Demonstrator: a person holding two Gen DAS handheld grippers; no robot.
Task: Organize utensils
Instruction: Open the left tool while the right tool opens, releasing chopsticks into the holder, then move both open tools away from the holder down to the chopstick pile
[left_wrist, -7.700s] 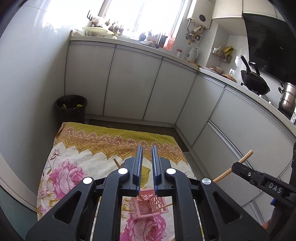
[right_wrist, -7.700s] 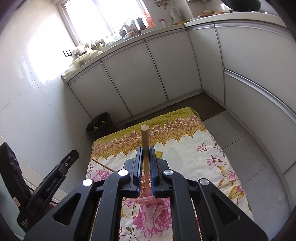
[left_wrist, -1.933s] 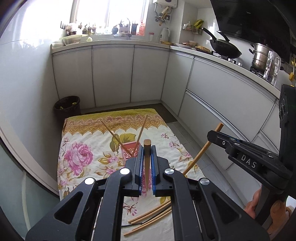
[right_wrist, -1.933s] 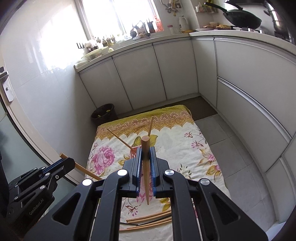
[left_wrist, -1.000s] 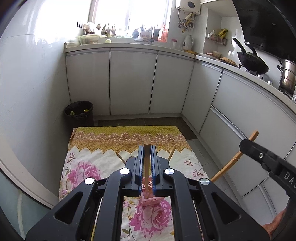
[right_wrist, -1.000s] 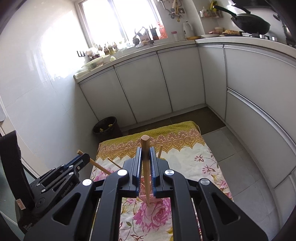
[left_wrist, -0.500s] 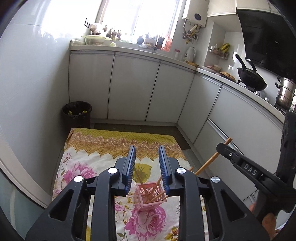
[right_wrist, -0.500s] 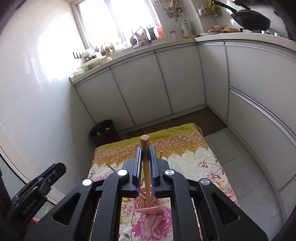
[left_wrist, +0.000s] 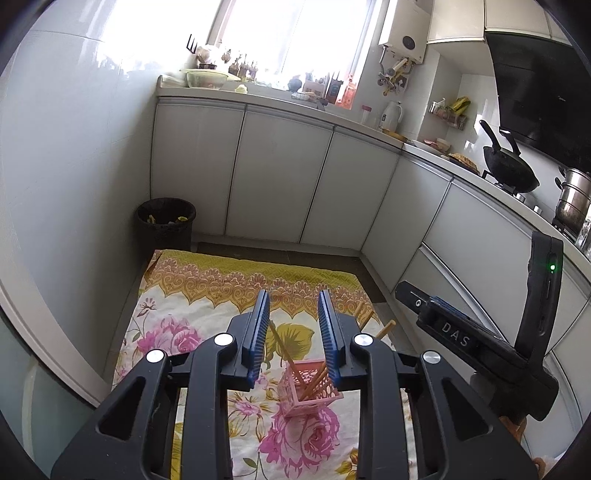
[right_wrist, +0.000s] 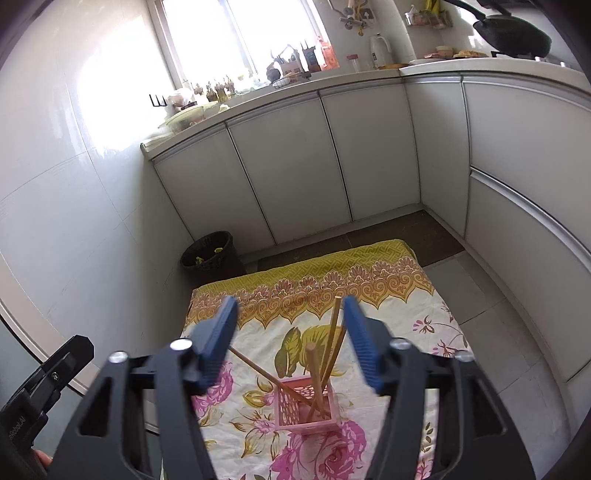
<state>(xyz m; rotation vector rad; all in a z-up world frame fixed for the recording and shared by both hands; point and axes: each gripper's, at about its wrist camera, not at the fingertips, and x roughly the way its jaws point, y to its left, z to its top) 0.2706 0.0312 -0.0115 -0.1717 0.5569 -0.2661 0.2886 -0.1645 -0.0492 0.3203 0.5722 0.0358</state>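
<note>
A pink lattice holder (right_wrist: 295, 413) stands on the floral cloth (right_wrist: 406, 332) with several wooden chopsticks (right_wrist: 314, 373) leaning in it. My right gripper (right_wrist: 290, 301) hovers above and just behind it, its jaws opening wide and blurred, nothing pressed between them. In the left wrist view the same holder (left_wrist: 314, 397) sits below my left gripper (left_wrist: 294, 295), which is open with no chopstick in its pads. The right gripper (left_wrist: 454, 336) shows at the right of that view. The left gripper (right_wrist: 55, 369) is at the lower left of the right wrist view.
The cloth (left_wrist: 177, 295) covers a low surface in a narrow kitchen. A black waste bin (left_wrist: 166, 221) stands behind its far left corner. White cabinets (left_wrist: 277, 184) run along the back and right. A wok (left_wrist: 511, 173) sits on the counter.
Both grippers held a chopstick upright a second ago. The left opened first, then the right; both chopsticks now stand in the pink holder. The right hand sank toward it.
</note>
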